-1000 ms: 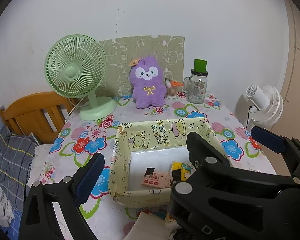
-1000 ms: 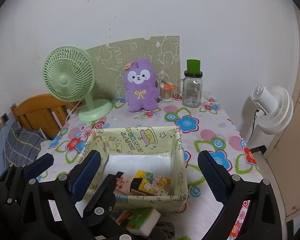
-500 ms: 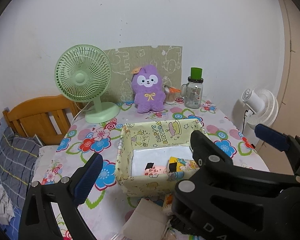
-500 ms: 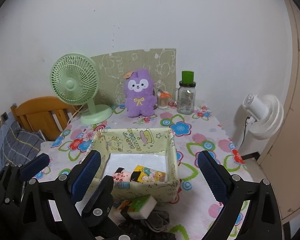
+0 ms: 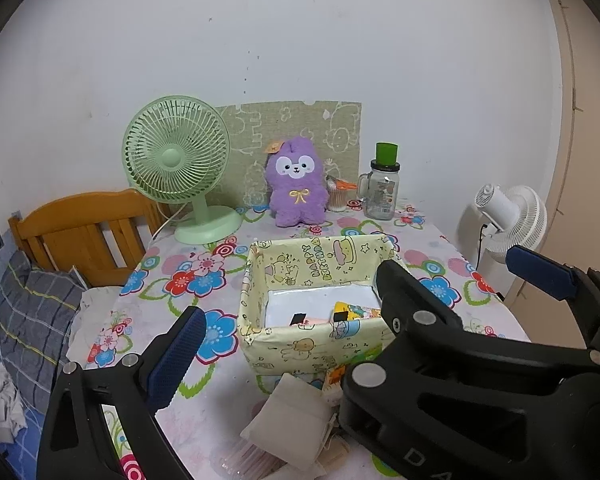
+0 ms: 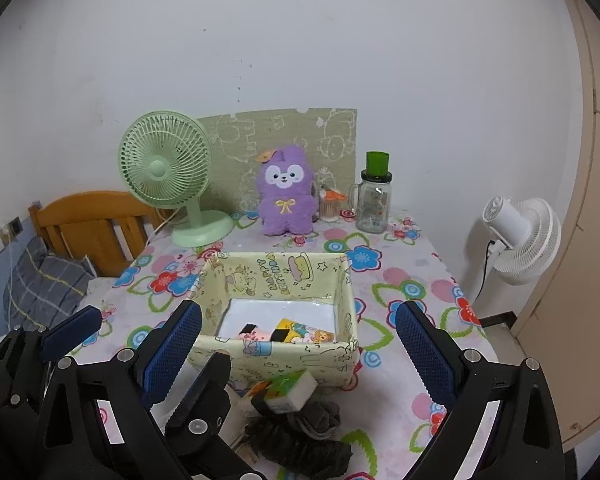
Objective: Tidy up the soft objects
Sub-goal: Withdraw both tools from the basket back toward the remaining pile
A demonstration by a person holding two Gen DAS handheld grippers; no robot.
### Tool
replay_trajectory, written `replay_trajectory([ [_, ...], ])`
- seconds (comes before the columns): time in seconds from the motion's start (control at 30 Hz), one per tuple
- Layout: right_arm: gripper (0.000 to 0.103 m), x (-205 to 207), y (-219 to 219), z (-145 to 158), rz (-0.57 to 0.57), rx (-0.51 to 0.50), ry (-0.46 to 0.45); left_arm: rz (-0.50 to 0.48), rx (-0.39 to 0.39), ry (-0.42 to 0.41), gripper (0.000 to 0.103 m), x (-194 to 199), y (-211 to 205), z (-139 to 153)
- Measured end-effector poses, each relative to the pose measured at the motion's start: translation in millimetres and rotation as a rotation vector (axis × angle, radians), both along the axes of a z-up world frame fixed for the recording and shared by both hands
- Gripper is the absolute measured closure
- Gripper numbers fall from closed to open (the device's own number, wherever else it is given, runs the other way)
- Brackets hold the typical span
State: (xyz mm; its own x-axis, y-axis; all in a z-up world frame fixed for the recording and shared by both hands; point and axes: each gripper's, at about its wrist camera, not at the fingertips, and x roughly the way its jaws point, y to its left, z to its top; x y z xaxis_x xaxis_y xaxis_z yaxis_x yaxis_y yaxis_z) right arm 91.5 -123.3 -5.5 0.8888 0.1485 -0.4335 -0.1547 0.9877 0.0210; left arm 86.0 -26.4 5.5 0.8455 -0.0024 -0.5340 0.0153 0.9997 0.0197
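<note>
Both tools hang over the near edge of the flowered bench, each with its pads spread wide and nothing between them. The right tool frames the yellow fabric bin; just below its gap, on the bench in front of the bin, lie a green-and-white sponge and a heap of dark grey socks, the sponge resting on the heap. The left tool looks past the bin's left side; in its view a folded beige cloth lies near the bench edge, beside the right tool's black body.

The bin has a white bottom and holds two small printed packets at its near wall, one pink, one yellow.

Behind it a purple plush bunny sits upright against the wall, between a green desk fan and a glass jar.
</note>
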Motion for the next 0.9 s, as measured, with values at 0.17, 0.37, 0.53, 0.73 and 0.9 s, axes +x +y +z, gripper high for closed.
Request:
replay_trajectory([
  [0.17, 0.004, -6, 2, -5, 0.029, 0.008, 0.007, -0.006, -0.007, -0.001, 0.004, -9, 0, -4],
  [0.37, 0.004, -15, 3, -13, 0.031, 0.003, -0.002, -0.002, -0.015, -0.006, 0.004, -18, 1, -12],
  [0.53, 0.004, -20, 3, -24, 0.023, -0.01, -0.004, -0.009, -0.014, 0.0, 0.004, -22, -1, -22],
  [0.73, 0.004, -22, 0, -42, 0.016, -0.007, 0.016, -0.025, -0.02, 0.025, 0.004, -24, -2, -40],
  [0.9, 0.004, -24, -1, -55, 0.015, -0.007, 0.025, -0.031, -0.03, 0.051, 0.004, -26, -3, -55],
])
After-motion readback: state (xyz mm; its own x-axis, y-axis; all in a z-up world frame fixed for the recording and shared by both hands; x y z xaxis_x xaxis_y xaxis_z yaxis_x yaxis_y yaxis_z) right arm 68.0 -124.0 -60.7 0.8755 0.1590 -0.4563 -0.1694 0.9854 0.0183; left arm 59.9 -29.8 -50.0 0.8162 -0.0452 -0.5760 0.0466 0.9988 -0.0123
